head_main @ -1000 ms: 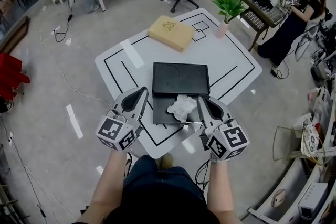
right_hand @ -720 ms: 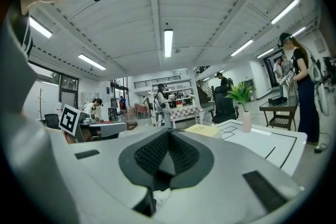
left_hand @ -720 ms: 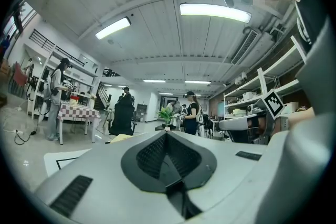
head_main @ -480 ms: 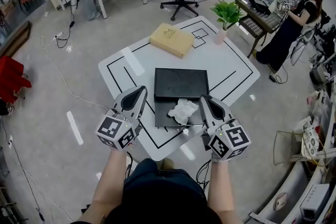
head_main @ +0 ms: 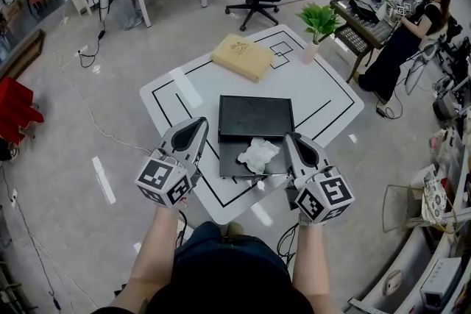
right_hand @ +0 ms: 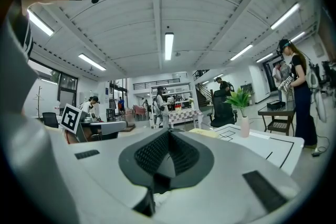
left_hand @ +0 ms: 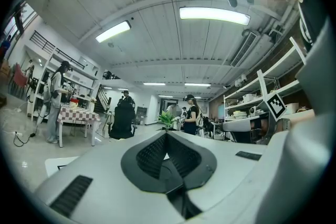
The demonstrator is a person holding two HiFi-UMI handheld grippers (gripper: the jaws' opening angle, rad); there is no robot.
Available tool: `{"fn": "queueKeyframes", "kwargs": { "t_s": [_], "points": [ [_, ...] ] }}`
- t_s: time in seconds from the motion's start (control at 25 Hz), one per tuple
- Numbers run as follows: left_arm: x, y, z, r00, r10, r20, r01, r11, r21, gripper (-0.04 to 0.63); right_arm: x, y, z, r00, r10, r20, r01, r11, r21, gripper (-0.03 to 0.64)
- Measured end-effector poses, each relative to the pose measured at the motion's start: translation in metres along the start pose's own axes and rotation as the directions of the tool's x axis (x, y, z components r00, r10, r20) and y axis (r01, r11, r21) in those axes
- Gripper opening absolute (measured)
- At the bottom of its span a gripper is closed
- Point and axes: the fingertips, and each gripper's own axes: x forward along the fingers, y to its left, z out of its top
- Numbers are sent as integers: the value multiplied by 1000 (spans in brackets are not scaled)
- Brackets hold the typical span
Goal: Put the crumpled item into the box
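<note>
Just left of the right gripper's (head_main: 294, 140) tip: the crumpled item (head_main: 259, 154), near it but not clearly touching. Well apart from the left gripper (head_main: 197, 126), which reaches in from the other side of the same black panel. Lies toward the near edge of the table (head_main: 169, 95), between the two grippers. Both grippers level, each with its jaws pressed together on nothing.

White and thin, wrinkled into a loose lump with a ragged outline.

Rests on the nearer, flat half of the open black box (head_main: 256, 118), up against the deeper far half, which shows only its dark bottom. Toward the far edge, a shut tan box (head_main: 241, 56), contents hidden. At the far right corner, a green plant (head_main: 321, 9) in a pale vase (head_main: 312, 40).
</note>
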Motion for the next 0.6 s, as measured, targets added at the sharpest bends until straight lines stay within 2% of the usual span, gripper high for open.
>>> {"fn": "queueKeyframes", "kwargs": {
  "t_s": [0.6],
  "points": [
    [-4,4,-12,1000,17,-22,-17,1000,-12,2,3,0,-9,1000,15,-26,-15,1000,-5,5]
  ]
}}
